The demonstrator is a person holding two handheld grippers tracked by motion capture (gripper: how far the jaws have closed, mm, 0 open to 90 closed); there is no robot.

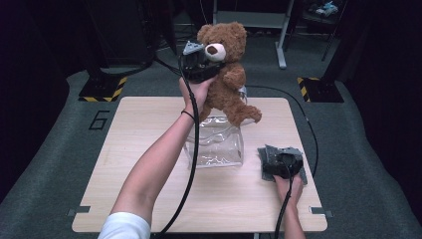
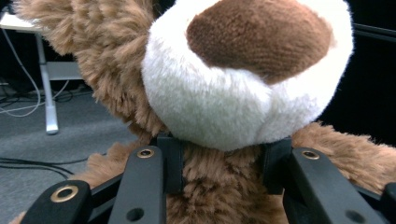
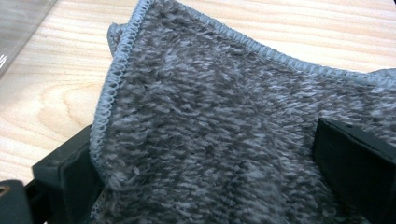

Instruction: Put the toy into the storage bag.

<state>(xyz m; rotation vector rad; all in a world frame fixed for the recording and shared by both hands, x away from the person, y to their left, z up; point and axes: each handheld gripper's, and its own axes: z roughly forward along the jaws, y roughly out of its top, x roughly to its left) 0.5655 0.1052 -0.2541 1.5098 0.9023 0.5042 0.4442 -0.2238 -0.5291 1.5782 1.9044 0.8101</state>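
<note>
Left tool [image 1: 208, 63] pinching a teddy bear [image 1: 226, 74] at the neck, under the muzzle, so the body hangs free above a clear plastic bag [image 1: 215, 142] standing mid-surface [image 1: 139, 149], seemingly for lowering in. Right tool [image 1: 281, 162], near right, rests on a grey cloth [image 3: 224, 140] lying between its spread jaws.

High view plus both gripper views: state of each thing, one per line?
Teddy bear: held up off the table, upright, above the clear bag.
Left gripper: shut on the teddy bear below its muzzle.
Clear bag: standing on the table, top open.
Grey cloth: lying on the table between the right gripper's jaws.
Right gripper: resting low on the grey cloth; grip unclear.
</note>
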